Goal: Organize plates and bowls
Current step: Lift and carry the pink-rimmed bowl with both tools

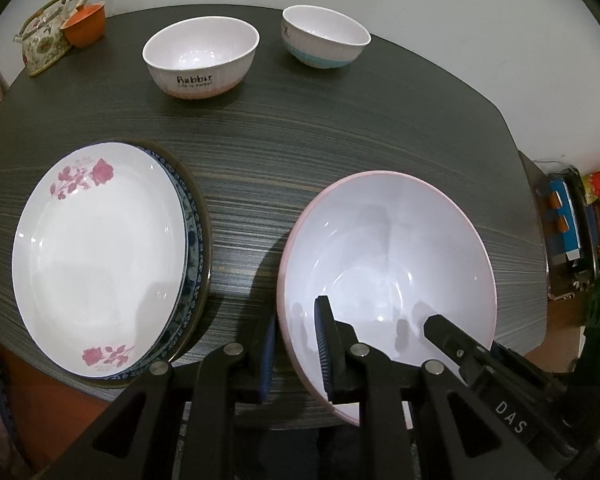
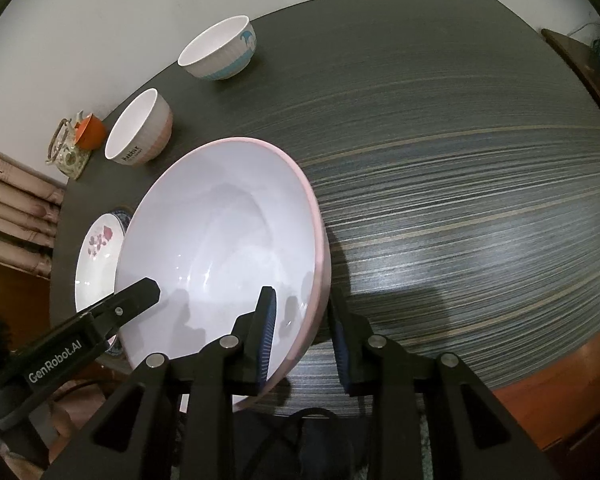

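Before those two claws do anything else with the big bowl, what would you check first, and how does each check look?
1. Left claw straddles the big bowl's rim: ok.
2. Right claw straddles the opposite rim: ok, but its jaws are opening, with a gap at the outer finger.
3. Bowl resting on the table: cannot tell.
4. Bowl empty: ok.
5. Clear of the plates: ok, apart.
6. Small bowls, the Rabbit one and the blue one, out of the way: ok, at the far edge.

Glossy pink-rimmed bowl (image 1: 388, 256), glazed floral plate (image 1: 96, 260), matt streaked wood-grain table (image 1: 340, 128)
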{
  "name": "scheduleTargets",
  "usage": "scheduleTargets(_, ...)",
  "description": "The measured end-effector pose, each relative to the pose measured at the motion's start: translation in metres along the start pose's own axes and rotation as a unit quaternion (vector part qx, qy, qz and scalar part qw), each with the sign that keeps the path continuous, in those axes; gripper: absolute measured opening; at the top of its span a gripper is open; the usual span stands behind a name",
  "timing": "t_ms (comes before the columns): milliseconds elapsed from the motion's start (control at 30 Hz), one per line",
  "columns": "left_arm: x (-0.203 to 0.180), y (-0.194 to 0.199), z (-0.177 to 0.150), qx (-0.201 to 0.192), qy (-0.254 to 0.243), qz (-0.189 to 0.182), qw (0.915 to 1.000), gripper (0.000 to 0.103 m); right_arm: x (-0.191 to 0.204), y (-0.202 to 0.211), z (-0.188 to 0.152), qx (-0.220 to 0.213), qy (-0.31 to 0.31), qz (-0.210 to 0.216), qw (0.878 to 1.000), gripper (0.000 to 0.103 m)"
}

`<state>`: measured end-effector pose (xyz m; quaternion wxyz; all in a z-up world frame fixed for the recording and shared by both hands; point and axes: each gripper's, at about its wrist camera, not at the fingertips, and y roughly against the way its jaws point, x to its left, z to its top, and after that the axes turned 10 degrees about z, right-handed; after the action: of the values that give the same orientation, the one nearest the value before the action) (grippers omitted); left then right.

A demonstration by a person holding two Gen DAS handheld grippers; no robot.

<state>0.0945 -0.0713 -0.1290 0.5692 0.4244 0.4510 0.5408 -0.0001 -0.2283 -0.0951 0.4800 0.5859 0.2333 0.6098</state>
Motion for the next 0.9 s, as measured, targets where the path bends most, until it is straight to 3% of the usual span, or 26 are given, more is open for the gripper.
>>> scheduleTargets(433, 0.0012, -0.0028, -0.0015, 0.007, 0.006, 0.001, 1.0, 0.019, -0.0013, -0.001, 0.0005, 0.006, 0.0, 0.008, 1.0, 0.027)
scheduleTargets(600, 0.0004, -0.0042, -0.002, 0.013, 0.006, -0.007, 0.9999, 0.02, -0.0011, -0.0015, 0.0015, 0.004, 0.004, 0.004, 1.0, 0.036)
scheduleTargets(900, 0.0079, 0.001, 0.0013, 0.007, 0.013, -0.017, 0.9998, 0.025, -0.0002, -0.0003, 0.0013, -0.002, 0.005, 0.006, 1.0, 0.039)
